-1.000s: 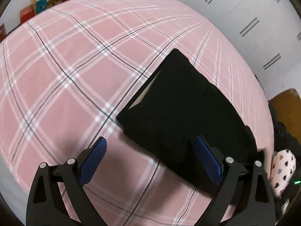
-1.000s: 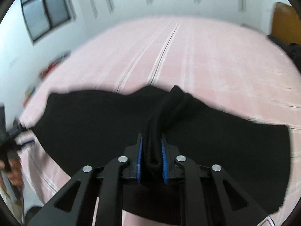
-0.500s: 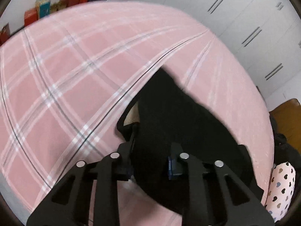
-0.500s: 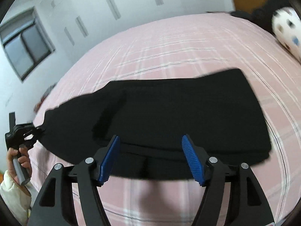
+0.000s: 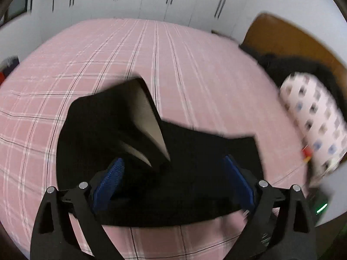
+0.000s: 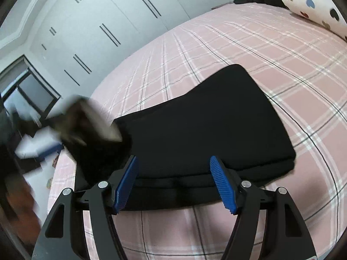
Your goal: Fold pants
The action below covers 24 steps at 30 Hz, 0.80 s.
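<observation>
Black pants (image 6: 195,125) folded near the bed's (image 6: 271,49) front edge; left gripper (image 5: 173,182) jaws opening, empty; right gripper (image 6: 173,179) wide, gripping nothing.

Left gripper (image 5: 173,179) opening; right gripper (image 6: 174,182) spread, empty.

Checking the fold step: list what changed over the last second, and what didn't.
The left gripper pinched one end of the black pants, carried it across onto the rest, and its jaws are opening, with nothing pressed between the pads. The right gripper, clamped on a bunched fold a second ago, has let go and stands open. The pants now lie shorter, doubled over. The pink plaid bed and heart-print pillow are unchanged.
</observation>
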Tool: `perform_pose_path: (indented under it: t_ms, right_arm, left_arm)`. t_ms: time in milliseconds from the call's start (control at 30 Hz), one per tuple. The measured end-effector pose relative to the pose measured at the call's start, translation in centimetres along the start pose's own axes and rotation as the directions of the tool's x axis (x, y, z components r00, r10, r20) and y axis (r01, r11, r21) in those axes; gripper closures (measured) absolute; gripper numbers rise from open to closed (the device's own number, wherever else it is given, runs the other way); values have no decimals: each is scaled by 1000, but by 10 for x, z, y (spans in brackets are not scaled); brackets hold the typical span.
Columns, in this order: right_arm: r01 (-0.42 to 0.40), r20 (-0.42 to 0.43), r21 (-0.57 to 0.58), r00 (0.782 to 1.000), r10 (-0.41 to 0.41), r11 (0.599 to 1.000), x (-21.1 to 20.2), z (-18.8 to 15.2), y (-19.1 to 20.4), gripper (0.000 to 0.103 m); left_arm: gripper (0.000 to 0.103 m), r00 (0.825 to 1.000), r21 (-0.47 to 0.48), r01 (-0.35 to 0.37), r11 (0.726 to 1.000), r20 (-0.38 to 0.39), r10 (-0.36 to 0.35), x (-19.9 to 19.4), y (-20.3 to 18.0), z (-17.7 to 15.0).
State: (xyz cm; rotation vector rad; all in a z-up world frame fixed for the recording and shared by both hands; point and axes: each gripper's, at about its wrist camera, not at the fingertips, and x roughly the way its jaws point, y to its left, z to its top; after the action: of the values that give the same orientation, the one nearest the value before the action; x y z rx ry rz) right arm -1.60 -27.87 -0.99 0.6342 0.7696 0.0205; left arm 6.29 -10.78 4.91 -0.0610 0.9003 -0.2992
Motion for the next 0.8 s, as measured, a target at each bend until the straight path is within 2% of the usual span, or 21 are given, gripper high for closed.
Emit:
perform_pose_path:
  t_ms: [67,133,200,333,400,500,600,667,700,733,767,800]
  right_arm:
    - [-19,1,18,1000,19,1000,-2,2,-7,36]
    - [-34,1,23,999,34,999,-1,4,-9,36]
    - [-58,-11,11,998,58,998,2,4,-6,36]
    - [-134,-79,-74,989,129,988,22,11,32,32]
    - [-169,-118,-70,980,160,983,41,18,52,24]
    - [-209,-179,-38,964,199,977,80,30,82,24]
    - [-206,-226,-62,956,187,977,107,32,105,24]
    - [-165,-267,-106,955,131,981,129,25,122,23]
    - [-142,-280,-120,954,104,983,135,23,126,25]
    - [-143,-285,-140,953,98,980,140,17,133,53]
    - [-171,-291,-153,949,121,973,141,13,139,70]
    - [-172,-287,-165,950,120,971,140,10,144,77]
  left_arm:
    - [9,1000,26,-17,1000,-2,17,-4,-6,-21]
    - [9,1000,2,-2,1000,-20,2,-9,8,-37]
    - [8,999,-17,-21,1000,-29,21,-15,27,-42]
    - [7,993,-102,-107,989,-67,100,-24,86,-54]
    - [7,987,-150,-151,977,-78,141,-28,120,-58]
    - [7,983,-214,-178,961,-88,162,-29,153,-61]
    - [7,984,-253,-177,951,-74,163,-39,174,-63]
    - [6,985,-257,-172,951,-71,159,-40,181,-63]
    - [6,984,-256,-174,951,-75,160,-40,186,-64]
    - [6,984,-259,-178,949,-80,162,-41,191,-66]
    - [6,984,-263,-174,949,-80,159,-41,194,-67]
    - [6,984,-269,-174,947,-80,158,-42,198,-68]
